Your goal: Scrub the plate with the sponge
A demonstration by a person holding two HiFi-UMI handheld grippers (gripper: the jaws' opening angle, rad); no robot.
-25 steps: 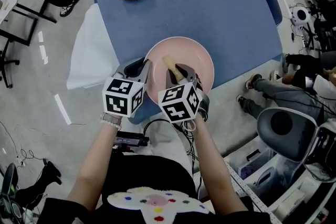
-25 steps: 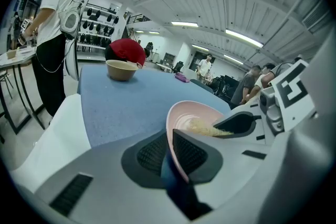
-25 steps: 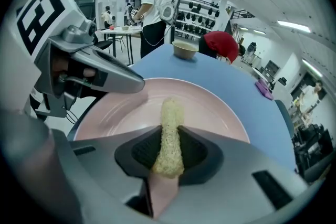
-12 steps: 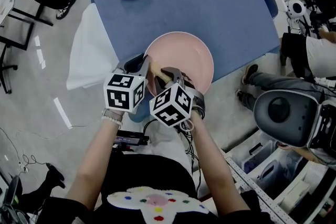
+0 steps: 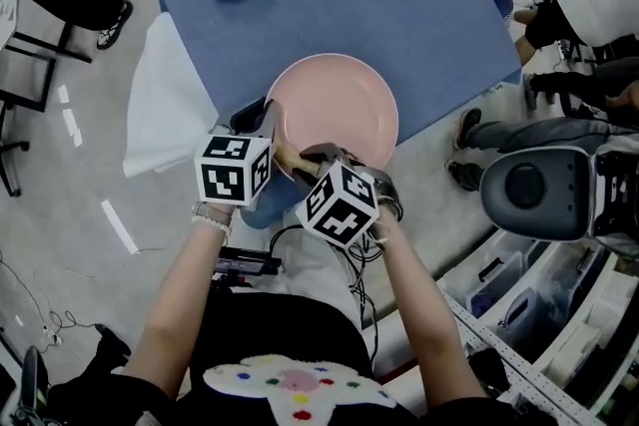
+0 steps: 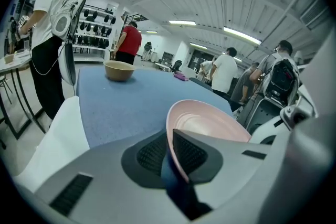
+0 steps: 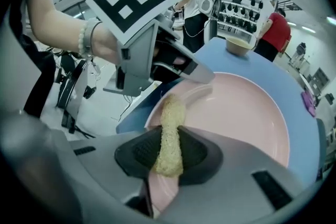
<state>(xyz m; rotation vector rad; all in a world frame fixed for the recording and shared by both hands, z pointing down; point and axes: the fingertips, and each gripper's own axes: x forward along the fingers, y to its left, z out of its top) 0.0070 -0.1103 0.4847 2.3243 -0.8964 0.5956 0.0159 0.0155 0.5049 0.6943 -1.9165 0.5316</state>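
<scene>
Shifted since a second ago: right gripper [image 7: 167, 153] and sponge [image 7: 169, 128], from mid-plate to the near-left rim.
Table [image 5: 419, 15]: blue.
Plate [image 5: 344, 105]: pink, at table's near edge, rim pinched by left gripper [image 6: 170, 157].
Sponge: clamped in right gripper, on plate; long axis along jaws, tip toward left gripper.
Scrubbing judged under way; share left unclear.

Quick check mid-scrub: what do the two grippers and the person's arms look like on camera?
The left gripper and right gripper are grey plastic, with broad wedge-shaped jaws and black ribbed pads. Each carries a white cube printed with black square markers. The forearms are bare of sleeves; a pale beaded bracelet circles the left wrist. Thin dark cables trail below the right gripper.
</scene>
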